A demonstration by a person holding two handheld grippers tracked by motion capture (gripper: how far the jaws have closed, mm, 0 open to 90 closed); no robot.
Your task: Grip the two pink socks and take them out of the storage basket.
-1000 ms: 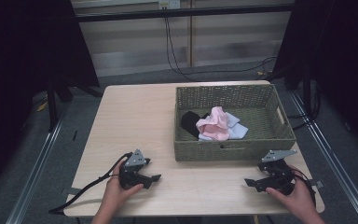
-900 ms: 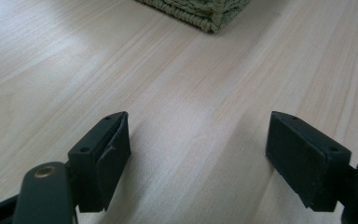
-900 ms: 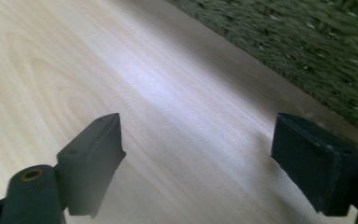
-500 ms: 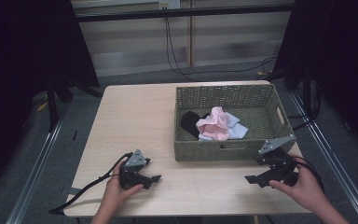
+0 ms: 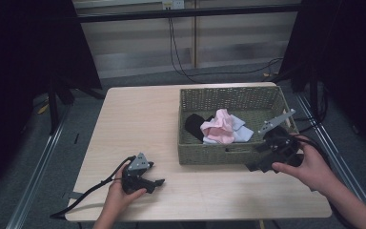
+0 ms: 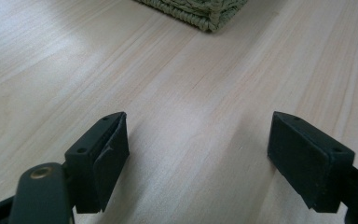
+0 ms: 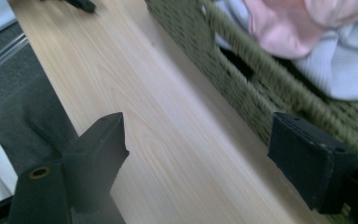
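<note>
Approach step, by my read: your right gripper (image 5: 259, 161), jaws wide and empty, hangs at the basket's (image 5: 205, 155) front right corner, so lift over the rim toward the pink cloth (image 5: 218, 128) inside; left gripper (image 5: 153, 182) rests open near the table's (image 5: 138, 114) front edge.

Lab: black curtains (image 5: 24, 71), floor rails (image 5: 38, 186)

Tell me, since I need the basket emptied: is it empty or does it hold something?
Not empty: the basket holds a pink cloth, a white one and a black one.
</note>
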